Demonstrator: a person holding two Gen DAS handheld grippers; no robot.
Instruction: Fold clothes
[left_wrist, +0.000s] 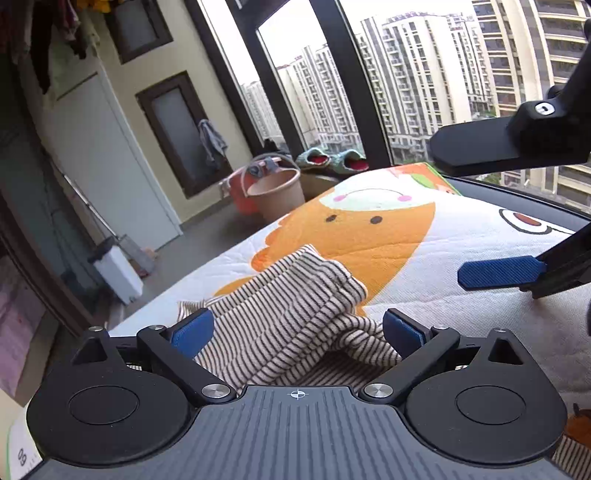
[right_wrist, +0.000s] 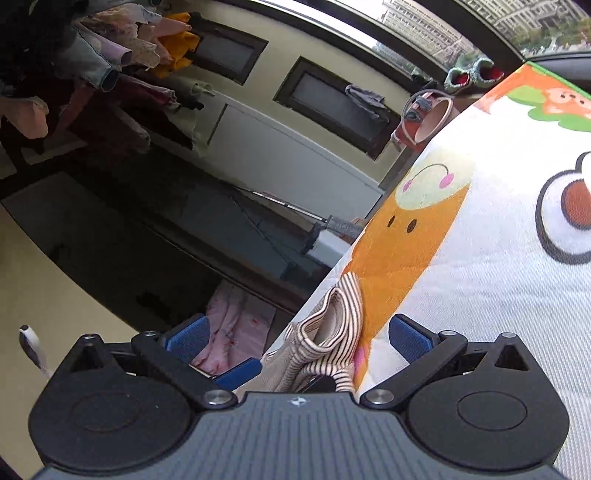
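Daylit balcony room: tall dark-framed windows (left_wrist: 343, 74) onto apartment towers, cream wall (left_wrist: 122, 85), grey floor (left_wrist: 218, 229).

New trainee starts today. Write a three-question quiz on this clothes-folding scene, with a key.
1. True or false: the left gripper is shut on the striped garment.
2. The garment lies on: A) a bare floor, B) a cartoon-print quilt, C) a chair.
3. Fill in: the cartoon face printed beyond the garment is coloured ____.

Key: 1 false, it is open; 2 B; 3 orange.
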